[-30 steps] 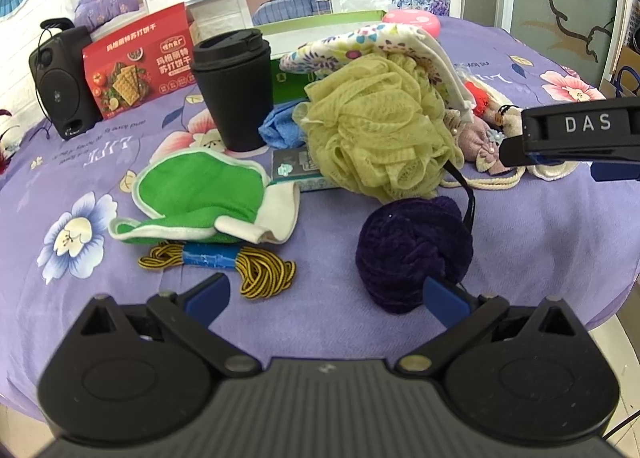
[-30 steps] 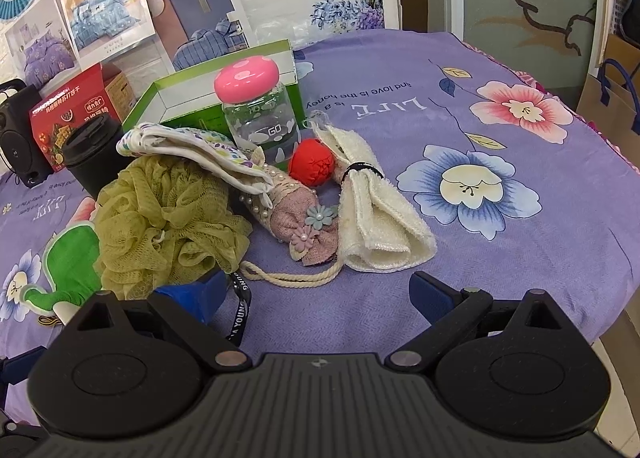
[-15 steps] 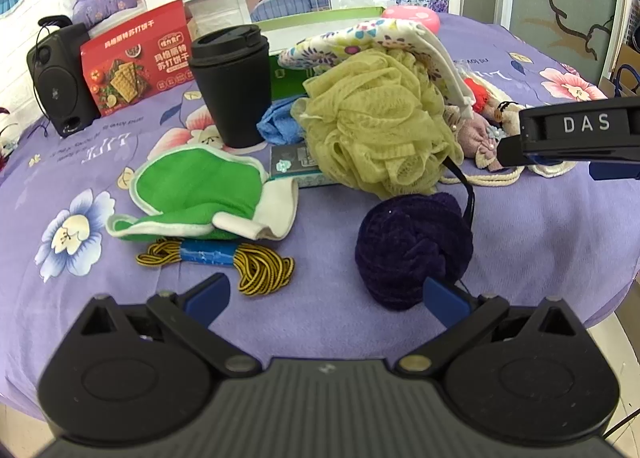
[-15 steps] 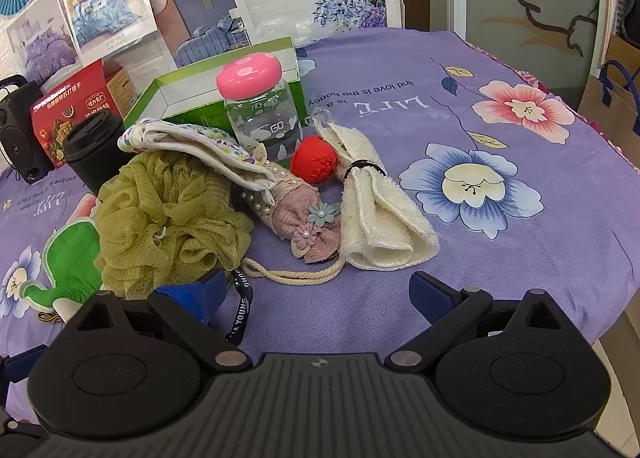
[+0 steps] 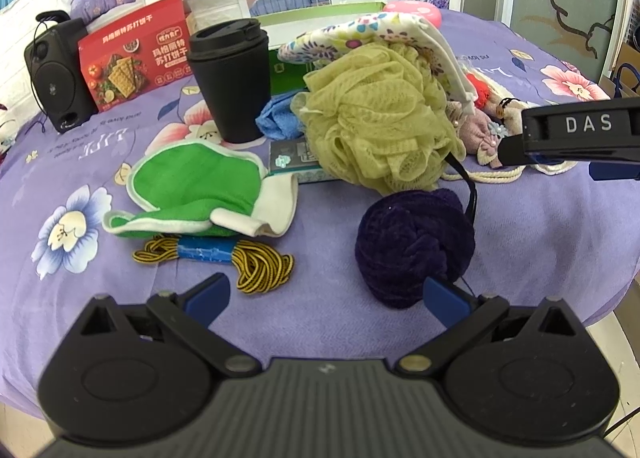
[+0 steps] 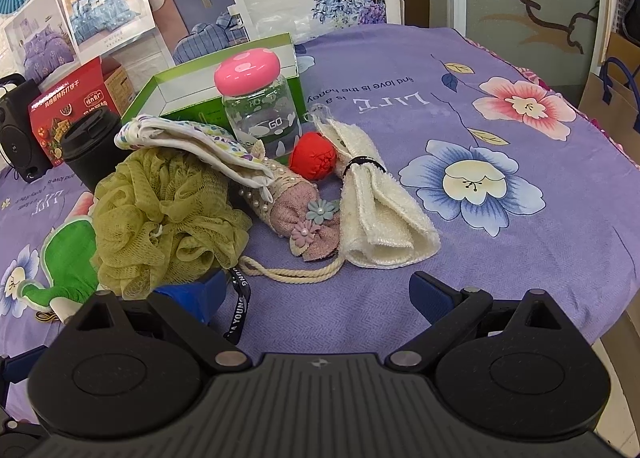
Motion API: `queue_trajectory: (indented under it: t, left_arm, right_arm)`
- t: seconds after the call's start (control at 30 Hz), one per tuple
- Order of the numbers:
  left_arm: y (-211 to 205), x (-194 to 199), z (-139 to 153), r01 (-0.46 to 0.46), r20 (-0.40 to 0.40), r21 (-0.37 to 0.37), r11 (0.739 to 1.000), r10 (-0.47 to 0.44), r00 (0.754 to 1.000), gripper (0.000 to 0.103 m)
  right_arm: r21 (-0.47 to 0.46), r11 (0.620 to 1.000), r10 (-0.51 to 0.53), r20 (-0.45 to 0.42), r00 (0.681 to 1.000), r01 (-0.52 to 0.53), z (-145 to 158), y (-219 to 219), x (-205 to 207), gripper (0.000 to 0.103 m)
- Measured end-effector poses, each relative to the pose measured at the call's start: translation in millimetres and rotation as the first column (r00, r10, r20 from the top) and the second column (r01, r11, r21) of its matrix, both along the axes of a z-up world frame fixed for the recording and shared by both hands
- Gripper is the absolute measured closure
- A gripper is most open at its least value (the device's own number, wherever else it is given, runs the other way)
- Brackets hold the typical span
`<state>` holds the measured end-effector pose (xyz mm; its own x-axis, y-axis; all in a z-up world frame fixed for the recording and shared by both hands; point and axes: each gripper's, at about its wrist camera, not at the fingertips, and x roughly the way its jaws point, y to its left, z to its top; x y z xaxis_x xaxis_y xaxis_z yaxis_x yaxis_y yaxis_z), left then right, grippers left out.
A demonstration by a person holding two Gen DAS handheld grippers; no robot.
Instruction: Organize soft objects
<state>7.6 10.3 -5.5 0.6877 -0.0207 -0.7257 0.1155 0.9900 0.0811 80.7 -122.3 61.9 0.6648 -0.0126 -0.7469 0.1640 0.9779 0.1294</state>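
I hold my left gripper (image 5: 326,294) low over the bench (image 5: 540,226), its 2 fingers spread apart and empty, the purple yarn ball (image 5: 414,244) just beside the right-hand finger. It looks light, soft and squashy, so I would pinch it across the middle, firmly enough that the plush does not slip. A black strap (image 5: 471,190) touches it and might drag along. The olive mesh pouf (image 5: 378,114) behind should compress to almost nothing. My right gripper (image 6: 316,294) is also wide apart, empty, near the cream towel roll (image 6: 380,210)
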Motion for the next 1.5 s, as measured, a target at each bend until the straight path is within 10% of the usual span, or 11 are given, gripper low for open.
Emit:
queue_trajectory:
  t: [0.43,0.67,1.0,1.3,1.5]
  left_arm:
    - [74.4,-17.8,13.0,-0.116,0.082,0.033,0.993,0.113,0.990,0.001]
    - [105.4,-8.8,12.9,-0.144,0.052,0.004,0.990,0.144,0.988,0.001]
    - [83.8,17.3,16.2,-0.052,0.049,-0.046,0.998,0.055,0.997,0.001]
    - [122.2,11.5,31.2,-0.039,0.101,0.148,0.988,0.024,0.995,0.001]
    - [139.4,20.4,48.6,-0.015,0.077,0.131,0.991,0.005,0.997,0.001]
  right_arm:
    - [-0.015,0.999,0.035,0.037,0.999,-0.034,0.8,-4.5,-15.2,0.017]
    - [0.083,0.951,0.286,0.121,0.950,-0.297,3.2,48.9,-30.7,0.017]
    - [0.076,0.947,0.315,-0.019,0.949,-0.313,-32.0,73.1,-1.3,0.019]
    - [0.048,0.894,0.432,0.169,0.886,-0.446,20.2,75.2,-18.4,0.018]
    - [-0.112,0.954,0.299,0.242,0.923,-0.279,40.1,41.5,-25.0,0.018]
